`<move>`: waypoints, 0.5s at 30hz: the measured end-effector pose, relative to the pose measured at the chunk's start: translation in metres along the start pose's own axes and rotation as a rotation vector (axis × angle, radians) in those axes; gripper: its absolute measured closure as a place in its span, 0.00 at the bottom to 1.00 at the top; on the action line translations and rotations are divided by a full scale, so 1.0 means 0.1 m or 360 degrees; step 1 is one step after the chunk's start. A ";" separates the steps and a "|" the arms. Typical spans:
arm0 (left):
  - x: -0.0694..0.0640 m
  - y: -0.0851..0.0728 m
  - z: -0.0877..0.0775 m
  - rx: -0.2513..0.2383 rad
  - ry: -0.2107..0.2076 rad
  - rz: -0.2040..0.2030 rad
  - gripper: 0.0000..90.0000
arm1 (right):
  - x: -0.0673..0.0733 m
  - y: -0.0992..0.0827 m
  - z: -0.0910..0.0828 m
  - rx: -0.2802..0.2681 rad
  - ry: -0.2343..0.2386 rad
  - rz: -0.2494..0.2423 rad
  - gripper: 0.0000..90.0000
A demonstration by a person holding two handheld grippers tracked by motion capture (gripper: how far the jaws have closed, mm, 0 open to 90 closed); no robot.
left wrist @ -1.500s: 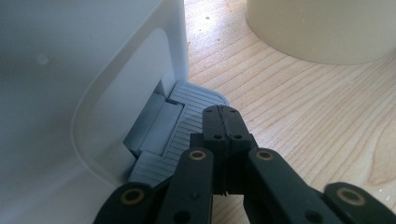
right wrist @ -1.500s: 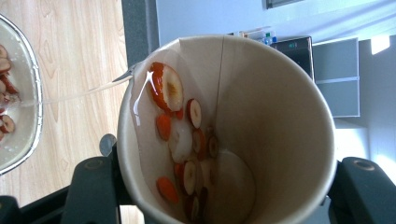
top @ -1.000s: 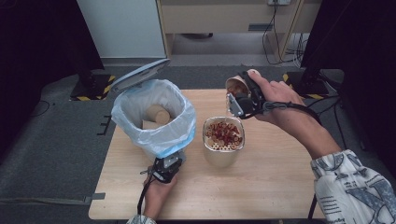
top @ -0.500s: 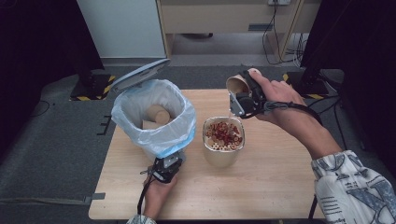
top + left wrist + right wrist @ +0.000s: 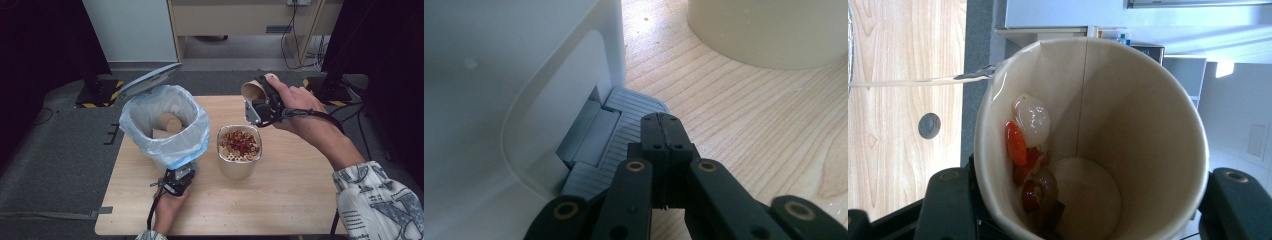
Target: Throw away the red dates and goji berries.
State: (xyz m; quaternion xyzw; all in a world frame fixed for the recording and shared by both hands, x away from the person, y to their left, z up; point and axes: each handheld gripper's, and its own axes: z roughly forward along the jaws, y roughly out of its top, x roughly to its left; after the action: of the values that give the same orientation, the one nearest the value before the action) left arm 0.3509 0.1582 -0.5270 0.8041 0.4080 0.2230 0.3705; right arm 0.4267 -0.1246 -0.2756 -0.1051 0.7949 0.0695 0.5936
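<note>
Above the far right of the wooden table (image 5: pixel 280 200), the right gripper (image 5: pixel 256 102) pinches a tilted beige paper cup (image 5: pixel 1088 135) with red and pale scraps stuck inside, near a strainer-topped tub (image 5: pixel 239 150). The left gripper (image 5: pixel 659 131), jaws pressed together, rests on the grey pedal (image 5: pixel 616 130) of the bag-lined white bin (image 5: pixel 165 125).

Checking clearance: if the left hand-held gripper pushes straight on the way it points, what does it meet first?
Probably the bin's grey pedal: the left hand-held gripper, jaws shut, sits at its edge, white bin wall just behind.
</note>
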 end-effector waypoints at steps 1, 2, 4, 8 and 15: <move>0.00 0.00 0.00 0.0000 0.0000 0.0000 0.99 | 0.00 0.00 0.00 0.0000 0.0000 0.0000 0.40; 0.00 0.00 0.00 0.0000 0.0001 -0.0002 0.99 | 0.00 0.00 0.00 0.0004 -0.0002 -0.0004 0.40; 0.00 0.00 0.00 0.0000 0.0000 0.0003 0.99 | 0.00 0.00 0.00 0.0003 -0.0002 -0.0005 0.40; 0.00 0.00 0.00 0.0000 -0.0001 0.0003 0.99 | -0.02 0.00 -0.01 -0.0003 -0.0008 0.0000 0.40; 0.00 0.00 0.00 0.0000 0.0000 -0.0001 0.99 | -0.07 0.00 -0.03 0.0003 -0.0029 -0.0010 0.40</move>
State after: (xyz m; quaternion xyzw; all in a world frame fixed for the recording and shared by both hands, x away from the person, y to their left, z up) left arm 0.3508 0.1581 -0.5270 0.8038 0.4084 0.2229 0.3706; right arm 0.4259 -0.1249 -0.2684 -0.1064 0.7892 0.0679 0.6010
